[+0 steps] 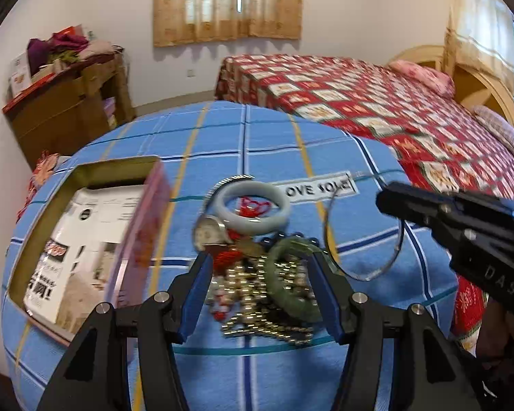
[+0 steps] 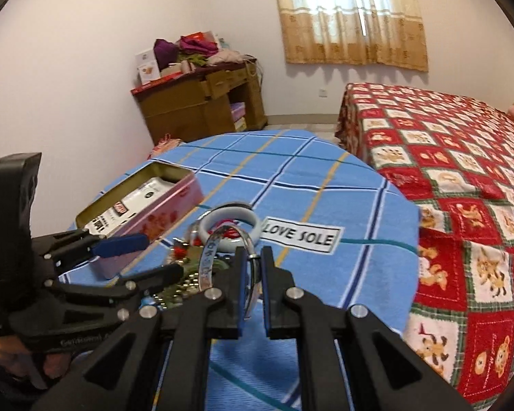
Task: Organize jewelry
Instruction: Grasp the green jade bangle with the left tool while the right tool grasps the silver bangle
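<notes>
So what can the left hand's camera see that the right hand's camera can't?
Only the left wrist view shows the green bangle between the open left gripper's fingers, the watch, and the pink pillow on the bed.

Only the right wrist view shows the right gripper shut on the thin silver bangle, and all of the LOVE SOLE label.

Both show the pale blue bangle, the pink tin, the blue checked cloth and the curtains.
</notes>
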{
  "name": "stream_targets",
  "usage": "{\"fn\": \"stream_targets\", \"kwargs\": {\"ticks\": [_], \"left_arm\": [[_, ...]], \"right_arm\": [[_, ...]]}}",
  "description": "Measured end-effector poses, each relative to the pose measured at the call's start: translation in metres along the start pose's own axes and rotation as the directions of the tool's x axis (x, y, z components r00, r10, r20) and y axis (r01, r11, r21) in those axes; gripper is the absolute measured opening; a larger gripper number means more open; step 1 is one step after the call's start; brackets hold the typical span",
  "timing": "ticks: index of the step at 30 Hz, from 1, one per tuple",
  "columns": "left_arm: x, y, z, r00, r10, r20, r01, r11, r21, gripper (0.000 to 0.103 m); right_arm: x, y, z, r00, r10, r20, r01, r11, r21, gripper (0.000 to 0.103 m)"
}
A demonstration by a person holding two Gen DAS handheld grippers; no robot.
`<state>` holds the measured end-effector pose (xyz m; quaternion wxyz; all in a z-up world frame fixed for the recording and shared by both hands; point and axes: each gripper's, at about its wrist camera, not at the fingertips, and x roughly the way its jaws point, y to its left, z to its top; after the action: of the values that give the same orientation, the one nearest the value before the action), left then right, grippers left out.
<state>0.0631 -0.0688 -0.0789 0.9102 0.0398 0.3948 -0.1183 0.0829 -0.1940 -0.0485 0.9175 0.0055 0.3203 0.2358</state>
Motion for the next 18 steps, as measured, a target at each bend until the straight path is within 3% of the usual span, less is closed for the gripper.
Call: {"fn": "stream_targets", "kwargs": {"ticks": [3,5,6,11,18], "left_arm": [[0.014,0.000,-0.005,0.997,-0.037,-0.064,0.036,0.999,-0.012,0.033],[0.014,0.002,-0.007,0.996,-0.050,-0.069,0.048,0.998,-0.027,0.025],[0.010,0.003,-0.007,0.997,-0.055,-0.060,0.053,0.998,-0.031,0.010],[-0.012,0.009,-0.003,0.996,-0.090,-0.002,0.090,0.995,-0.053,0.008],[-0.033,0.018,0.004,0.995,-0.086,0.056,0.090,0.994,-0.062,0.007]], "right_arm": [[-0.003,-0.002,0.001,1.000,-0.003,0.011,0.003,1.000,0.000,0.010],[-0.004,-0.001,0.001,1.000,0.000,0.014,0.000,1.000,-0.001,0.010],[-0.004,0.000,0.001,1.000,0.001,0.015,-0.001,1.000,-0.002,0.010],[-0.006,0.004,0.000,1.000,0.004,0.021,-0.004,1.000,-0.009,0.010],[-0.008,0.010,0.002,1.000,0.015,0.023,-0.015,1.000,-0.021,0.010]]}}
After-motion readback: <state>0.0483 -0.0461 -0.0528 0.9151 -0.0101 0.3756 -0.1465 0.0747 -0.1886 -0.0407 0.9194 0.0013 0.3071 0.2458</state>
